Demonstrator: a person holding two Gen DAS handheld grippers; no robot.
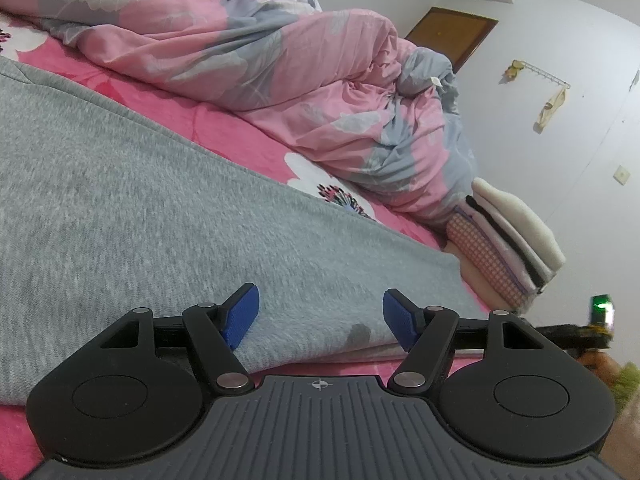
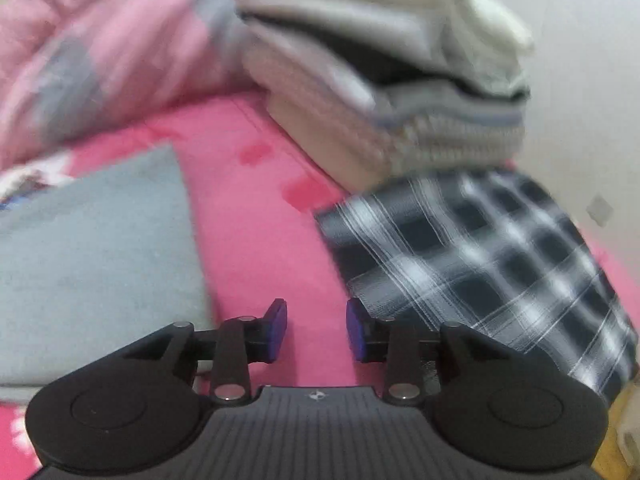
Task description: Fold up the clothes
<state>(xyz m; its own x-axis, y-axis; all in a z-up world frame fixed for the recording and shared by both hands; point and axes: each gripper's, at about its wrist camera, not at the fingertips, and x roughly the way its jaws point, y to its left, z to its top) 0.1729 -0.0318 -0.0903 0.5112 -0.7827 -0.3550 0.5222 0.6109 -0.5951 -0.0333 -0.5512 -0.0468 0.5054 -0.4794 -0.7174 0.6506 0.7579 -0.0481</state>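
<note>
I am hovering my left gripper (image 1: 320, 316), jaws wide and empty, over the soft grey knit garment (image 1: 160, 216) lying flat on the pink floral bedsheet (image 1: 248, 136). My right gripper (image 2: 316, 330) is hanging half-open, empty. The limp cloth will likely drape; I'd pinch its near edge.

Both views are lit evenly by soft, diffuse indoor light with a faintly cool cast; no lamp or window shows. The left wrist view is mostly sharp: the heathered grey knit garment (image 1: 160, 208) shows its weave, with a slight softness in the nearest cloth. A small dark shadow lies on its near hem, between the blue pads. The plain white wall (image 1: 560, 40) is bright but not blown out. Fisheye bending curves the wall lines, and the corners go black. The right wrist view is heavily smeared by motion: the black-and-white plaid cloth (image 2: 480, 248) streaks diagonally and the stack of folded pale clothes (image 2: 380, 80) is hazy.
</note>
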